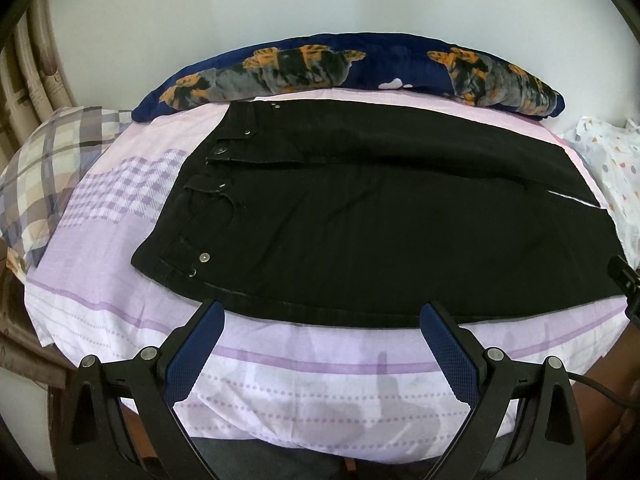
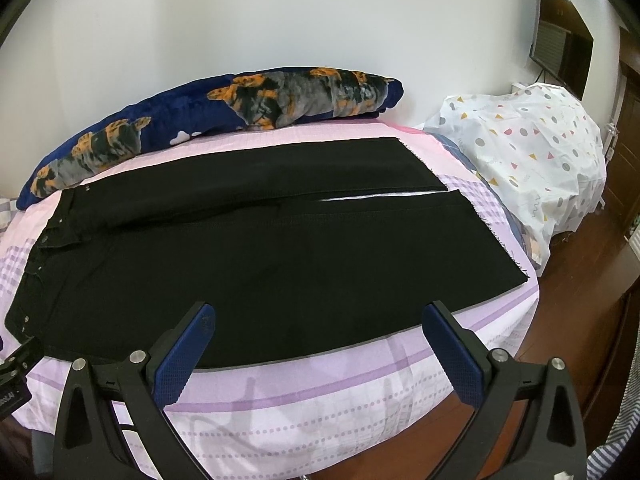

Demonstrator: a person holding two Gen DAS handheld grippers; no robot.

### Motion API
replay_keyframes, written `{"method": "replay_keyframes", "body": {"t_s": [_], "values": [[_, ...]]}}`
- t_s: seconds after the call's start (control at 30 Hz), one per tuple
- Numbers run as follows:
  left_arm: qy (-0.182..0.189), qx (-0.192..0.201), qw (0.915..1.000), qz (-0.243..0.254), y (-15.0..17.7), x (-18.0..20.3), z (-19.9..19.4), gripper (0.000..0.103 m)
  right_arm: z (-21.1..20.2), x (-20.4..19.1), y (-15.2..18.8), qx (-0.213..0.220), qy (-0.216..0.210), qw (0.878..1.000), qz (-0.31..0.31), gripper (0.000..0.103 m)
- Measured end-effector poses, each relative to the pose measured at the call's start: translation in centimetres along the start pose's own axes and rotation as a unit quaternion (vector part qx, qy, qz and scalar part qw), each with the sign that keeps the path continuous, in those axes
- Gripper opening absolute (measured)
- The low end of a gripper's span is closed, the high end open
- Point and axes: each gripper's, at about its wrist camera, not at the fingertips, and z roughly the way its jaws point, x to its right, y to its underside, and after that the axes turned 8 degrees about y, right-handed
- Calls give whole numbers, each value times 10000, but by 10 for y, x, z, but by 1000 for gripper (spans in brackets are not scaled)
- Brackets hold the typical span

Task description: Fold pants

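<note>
Black jeans (image 1: 360, 216) lie flat on the bed's lilac sheet (image 1: 120, 240), legs side by side. Left claw (image 1: 324, 312) and right claw (image 2: 320, 314) both spread wide, empty, at the near edge.

2 near-edge wrist views — shared pants (image 1: 360, 220)

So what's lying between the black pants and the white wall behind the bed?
A rolled navy blanket with orange-and-grey print lies along the wall, just past the black pants. Both wrist views show it.
</note>
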Motion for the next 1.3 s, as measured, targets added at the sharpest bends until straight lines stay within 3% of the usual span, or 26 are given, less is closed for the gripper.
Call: {"method": "replay_keyframes", "body": {"t_s": [0.47,0.7,0.93,1.1,1.17,1.3], "values": [[168,42,9997,-160,-4,-10,7,98,-2,2,0,185,-141,9997,109,103],[165,78,9992,-369,-28,-43,14,98,2,-7,-10,172,-823,9963,190,103],[113,203,9965,-808,-79,-113,26,97,23,-31,-44,-11,-1488,9887,163,103],[289,212,9941,-1022,-133,-166,47,82,47,-52,-74,-179,-1659,9858,196,103],[461,186,9925,-1113,-155,-184,59,81,56,-63,-83,-228,-1707,9849,154,103],[1186,28,9832,-1390,-196,-219,96,70,73,-83,-96,-329,-1761,9838,60,103]]}}
